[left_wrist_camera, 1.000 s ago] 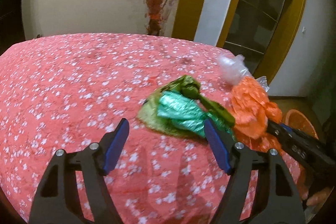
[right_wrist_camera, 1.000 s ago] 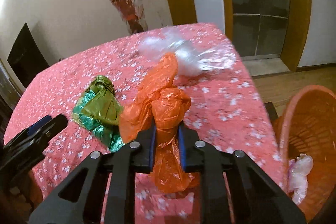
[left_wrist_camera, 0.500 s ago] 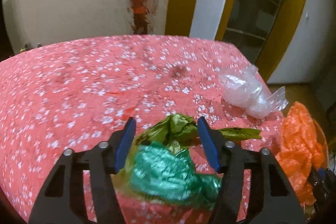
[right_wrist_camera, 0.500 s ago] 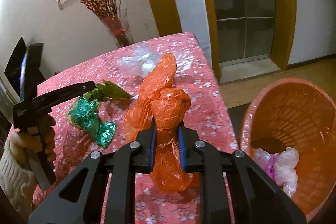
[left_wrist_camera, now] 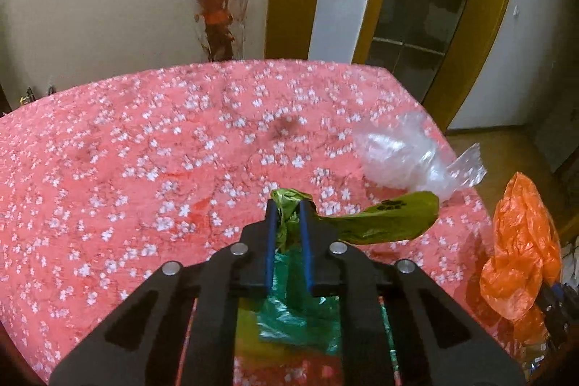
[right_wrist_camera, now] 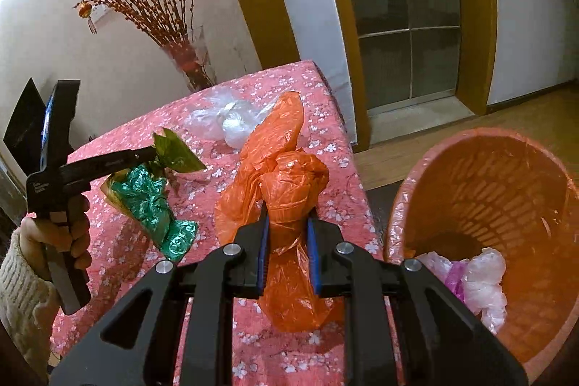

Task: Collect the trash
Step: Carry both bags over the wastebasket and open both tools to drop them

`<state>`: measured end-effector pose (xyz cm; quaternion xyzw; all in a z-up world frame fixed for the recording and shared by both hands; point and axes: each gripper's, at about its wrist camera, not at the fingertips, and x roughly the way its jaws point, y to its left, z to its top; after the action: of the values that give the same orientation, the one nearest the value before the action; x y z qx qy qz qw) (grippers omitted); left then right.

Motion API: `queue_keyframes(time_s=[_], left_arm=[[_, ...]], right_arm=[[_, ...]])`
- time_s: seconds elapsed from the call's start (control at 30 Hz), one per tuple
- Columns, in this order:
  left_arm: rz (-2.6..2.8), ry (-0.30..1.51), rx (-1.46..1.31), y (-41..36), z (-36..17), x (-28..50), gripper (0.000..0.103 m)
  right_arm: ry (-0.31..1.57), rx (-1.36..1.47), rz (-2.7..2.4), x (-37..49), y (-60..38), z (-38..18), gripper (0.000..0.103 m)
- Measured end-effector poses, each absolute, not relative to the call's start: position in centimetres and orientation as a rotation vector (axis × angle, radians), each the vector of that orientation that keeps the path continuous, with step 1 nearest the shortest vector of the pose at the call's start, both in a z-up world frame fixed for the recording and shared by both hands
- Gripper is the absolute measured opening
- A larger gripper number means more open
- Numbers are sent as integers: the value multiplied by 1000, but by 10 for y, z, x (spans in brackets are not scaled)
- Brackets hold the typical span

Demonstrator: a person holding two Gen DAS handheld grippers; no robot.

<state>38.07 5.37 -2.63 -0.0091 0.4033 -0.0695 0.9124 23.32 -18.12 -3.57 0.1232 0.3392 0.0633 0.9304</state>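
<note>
- An orange plastic bag point(right_wrist_camera: 289, 190) is pinched between the closed fingers of the right gripper point(right_wrist_camera: 287, 227), above the table edge.
- A green bag point(left_wrist_camera: 300, 299) hangs clamped in the left gripper point(left_wrist_camera: 287, 208), over the table.
- An orange basket point(right_wrist_camera: 506, 205) sits at 3 o'clock in the right wrist view.
- A clear bag point(left_wrist_camera: 405, 154) lies on the red floral tablecloth point(left_wrist_camera: 144, 151).

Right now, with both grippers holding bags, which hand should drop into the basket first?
Right. The right gripper, shut on the orange bag, sits beside the orange basket. The left gripper holds the green bag over the table, farther from it.
</note>
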Motion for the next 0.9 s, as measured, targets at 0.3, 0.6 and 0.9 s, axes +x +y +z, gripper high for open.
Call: queue_keyframes(time_s=[0.3, 0.6, 0.9], left_arm=[[-108, 716, -58, 71, 27, 358, 13], [-116, 673, -74, 67, 59, 323, 13], [-208, 692, -87, 15, 66, 285, 13]], right_arm=[[645, 249, 132, 211, -187, -16, 18], [590, 246, 114, 182, -198, 4, 18], [549, 253, 38, 149, -232, 18, 18]])
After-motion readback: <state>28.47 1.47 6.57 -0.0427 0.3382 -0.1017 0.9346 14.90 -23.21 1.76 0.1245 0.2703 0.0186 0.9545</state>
